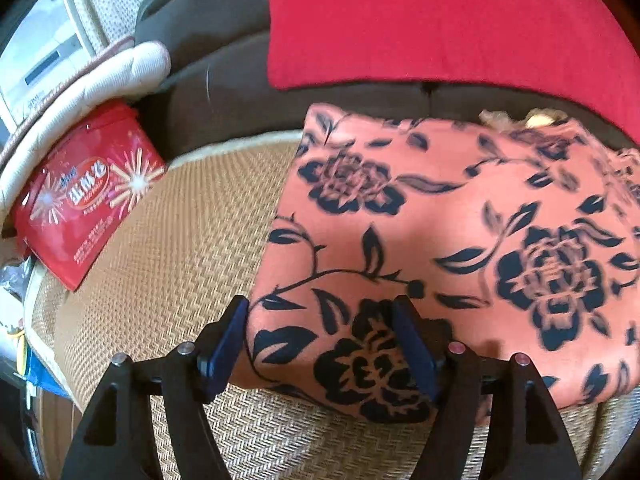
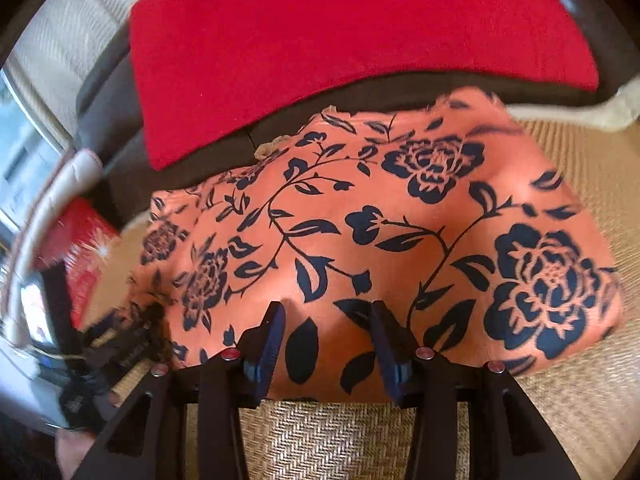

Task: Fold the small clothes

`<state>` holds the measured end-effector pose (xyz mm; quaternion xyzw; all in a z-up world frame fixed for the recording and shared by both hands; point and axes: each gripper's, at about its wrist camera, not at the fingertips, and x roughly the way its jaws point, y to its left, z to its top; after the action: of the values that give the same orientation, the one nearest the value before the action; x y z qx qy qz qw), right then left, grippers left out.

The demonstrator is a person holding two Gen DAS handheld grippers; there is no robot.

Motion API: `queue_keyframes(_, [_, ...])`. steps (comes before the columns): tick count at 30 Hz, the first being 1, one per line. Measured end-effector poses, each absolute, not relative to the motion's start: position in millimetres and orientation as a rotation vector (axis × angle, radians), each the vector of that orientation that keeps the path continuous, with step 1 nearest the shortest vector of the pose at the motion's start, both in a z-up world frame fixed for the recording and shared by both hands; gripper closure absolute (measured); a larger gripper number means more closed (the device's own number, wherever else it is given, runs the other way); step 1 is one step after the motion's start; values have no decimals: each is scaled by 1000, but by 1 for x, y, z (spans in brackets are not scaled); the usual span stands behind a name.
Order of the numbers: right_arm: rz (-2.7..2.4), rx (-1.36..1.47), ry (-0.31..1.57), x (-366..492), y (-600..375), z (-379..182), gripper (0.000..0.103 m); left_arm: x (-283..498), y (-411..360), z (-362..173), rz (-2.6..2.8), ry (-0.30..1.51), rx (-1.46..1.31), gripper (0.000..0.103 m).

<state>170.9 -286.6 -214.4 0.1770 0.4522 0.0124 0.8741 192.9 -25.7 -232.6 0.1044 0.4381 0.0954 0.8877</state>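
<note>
An orange garment with dark blue flowers [image 1: 460, 224] lies folded on a woven straw mat [image 1: 168, 240]. My left gripper [image 1: 320, 312] is open, its blue pads over the garment's near left corner, one pad at the cloth's left edge and one above the cloth. The same garment fills the right wrist view [image 2: 380, 232]. My right gripper [image 2: 328, 316] is open, both pads over the garment's near edge, with nothing held between them.
A red cloth [image 1: 440, 20] lies behind the garment on a dark brown sofa back [image 1: 224, 80]. A red printed bag [image 1: 84, 196] and a white padded cushion [image 1: 120, 72] sit at the mat's left. The left gripper shows blurred at the left of the right wrist view [image 2: 116, 344].
</note>
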Motion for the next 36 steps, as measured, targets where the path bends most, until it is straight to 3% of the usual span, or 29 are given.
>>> queue_keyframes(6, [-94,190,882,166,-270,-189,52,185,-33,-223,178,848,206,29])
queue_keyframes(14, [-146,78,897,179,-259,-194,51,198,-39,-239,199,892,252,29])
queue_keyframes(19, [-182,-23,758,170,-246,-170,51,195,-33,-227,195,851,195,29])
queue_keyframes(36, [-152,-96,624,166,-199,-142,51,182,6,-213,224,808,147,29])
